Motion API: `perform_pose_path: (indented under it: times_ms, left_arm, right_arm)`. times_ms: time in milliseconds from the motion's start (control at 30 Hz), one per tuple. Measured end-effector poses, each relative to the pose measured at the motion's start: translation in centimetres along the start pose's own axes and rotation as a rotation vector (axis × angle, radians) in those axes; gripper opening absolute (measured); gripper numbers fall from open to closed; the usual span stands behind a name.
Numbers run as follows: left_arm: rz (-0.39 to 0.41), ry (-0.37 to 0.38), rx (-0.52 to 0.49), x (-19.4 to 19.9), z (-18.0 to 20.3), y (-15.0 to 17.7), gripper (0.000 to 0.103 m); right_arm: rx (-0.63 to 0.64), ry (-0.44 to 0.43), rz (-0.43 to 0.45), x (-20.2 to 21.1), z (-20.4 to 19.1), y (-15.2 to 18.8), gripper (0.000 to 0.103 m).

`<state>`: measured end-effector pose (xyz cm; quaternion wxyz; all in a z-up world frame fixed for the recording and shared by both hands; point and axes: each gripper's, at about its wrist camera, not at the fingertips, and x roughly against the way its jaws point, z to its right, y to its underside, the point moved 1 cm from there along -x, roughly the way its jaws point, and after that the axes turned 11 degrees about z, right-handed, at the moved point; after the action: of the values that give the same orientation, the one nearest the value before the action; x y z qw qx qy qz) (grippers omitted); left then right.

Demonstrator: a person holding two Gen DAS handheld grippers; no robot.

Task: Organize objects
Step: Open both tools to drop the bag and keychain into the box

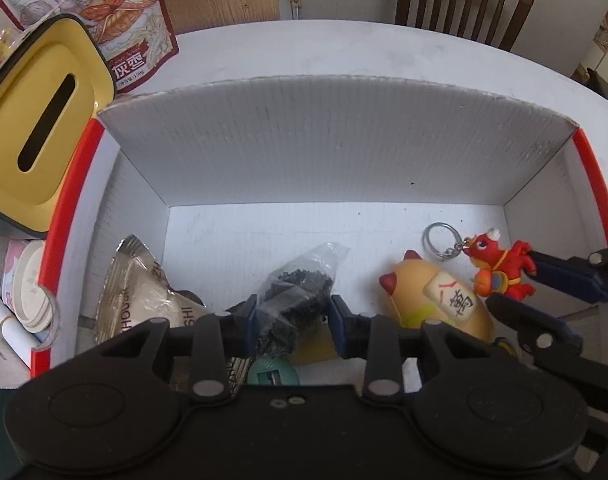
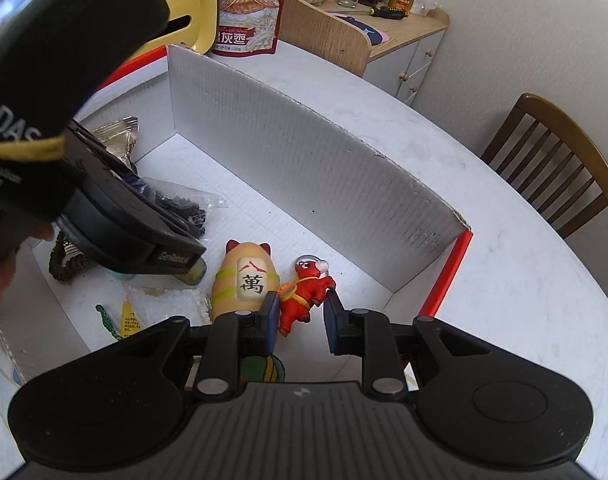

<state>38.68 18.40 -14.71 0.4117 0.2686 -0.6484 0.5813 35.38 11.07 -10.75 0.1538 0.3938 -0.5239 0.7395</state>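
A white corrugated box (image 1: pixel 323 140) with red edges sits on a round white table (image 2: pixel 503 280). In the left wrist view my left gripper (image 1: pixel 294 320) is shut on a clear bag of black bits (image 1: pixel 300 280), low over the box floor. In the right wrist view my right gripper (image 2: pixel 300 312) has both pads against a red toy keychain (image 2: pixel 304 292), near the box's right end. The left wrist view shows the same red toy (image 1: pixel 499 268) between the right gripper's fingertips (image 1: pixel 513 280), its key ring trailing to the left. A hand and dark sleeve (image 2: pixel 44 80) hold the left gripper.
A yellow cat figure with a mahjong tile (image 1: pixel 435 300) lies beside the red toy. A silver snack packet (image 1: pixel 136 288) and small items fill the box's left part. A yellow tissue box (image 1: pixel 36 120) and red pouch (image 1: pixel 104 12) stand outside it. A wooden chair (image 2: pixel 555 160) stands behind the table.
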Motion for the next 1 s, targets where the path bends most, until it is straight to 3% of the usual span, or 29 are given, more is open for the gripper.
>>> perform_pose_path:
  times_ms: [300,500,833,967,1000]
  left_arm:
    - [-0.003,-0.009,0.017,-0.4,-0.2,-0.1,0.038]
    - [0.02,-0.007,0.025,0.6,-0.1,0.1,0.056]
    - [0.095,0.001,0.055,4.3,0.1,0.5,0.063]
    - [0.128,0.007,0.068,6.3,0.3,0.9,0.064]
    - [0.137,0.007,0.07,6.8,0.3,0.9,0.066]
  right_arm:
    - [-0.037,-0.053,0.03,1.3,0.3,-0.1,0.023]
    - [-0.052,-0.088,0.052,2.7,0.6,0.2,0.028]
    - [-0.093,-0.147,0.101,6.1,1.3,0.5,0.029]
    - [-0.093,-0.163,0.134,7.8,1.6,0.6,0.05]
    - [-0.089,-0.166,0.141,8.3,1.6,0.6,0.05]
